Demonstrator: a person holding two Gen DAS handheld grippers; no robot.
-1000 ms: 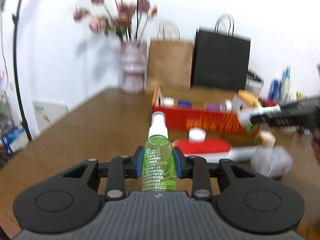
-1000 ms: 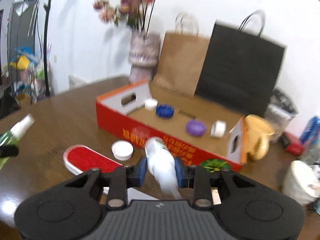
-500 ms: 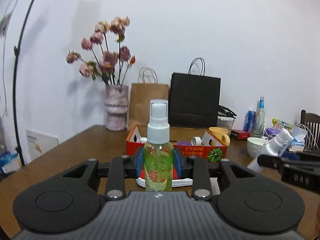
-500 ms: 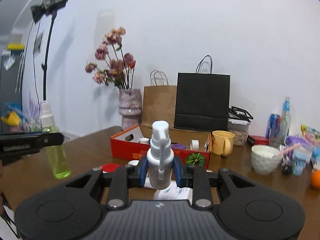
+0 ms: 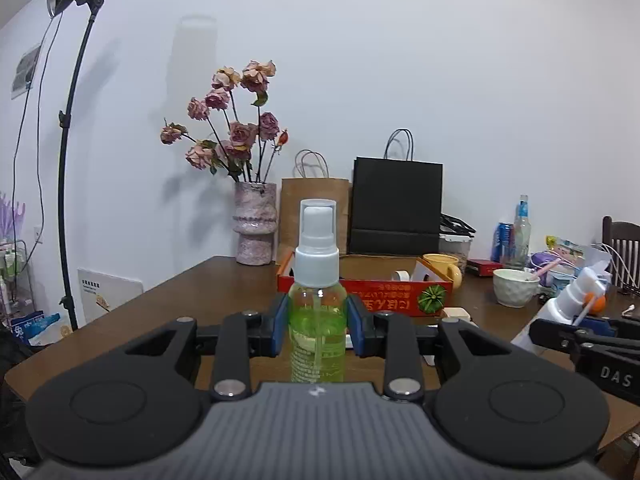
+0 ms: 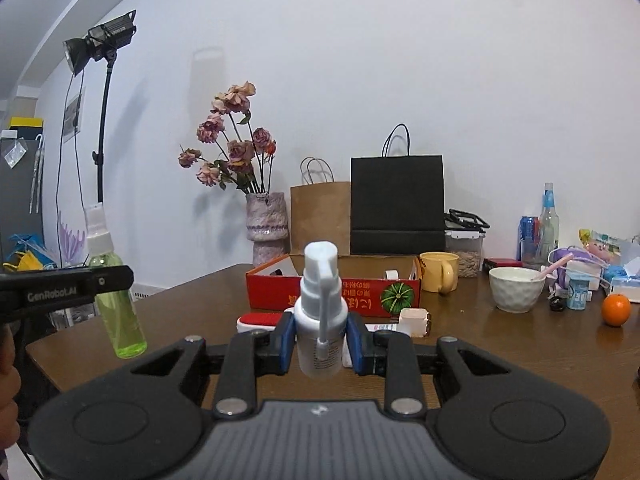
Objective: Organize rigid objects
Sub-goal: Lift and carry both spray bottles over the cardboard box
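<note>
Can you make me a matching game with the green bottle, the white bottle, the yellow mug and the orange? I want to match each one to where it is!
1 green bottle
2 white bottle
3 yellow mug
4 orange

A beside the red box
B in the right gripper
C on the table's right side
D in the left gripper

Pairs: 1-D, 2-B, 3-A, 4-C

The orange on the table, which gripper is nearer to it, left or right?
Right. The orange sits ahead and to the right of the right gripper. The left gripper, holding the green bottle, is on the far side, left of the right one.
</note>
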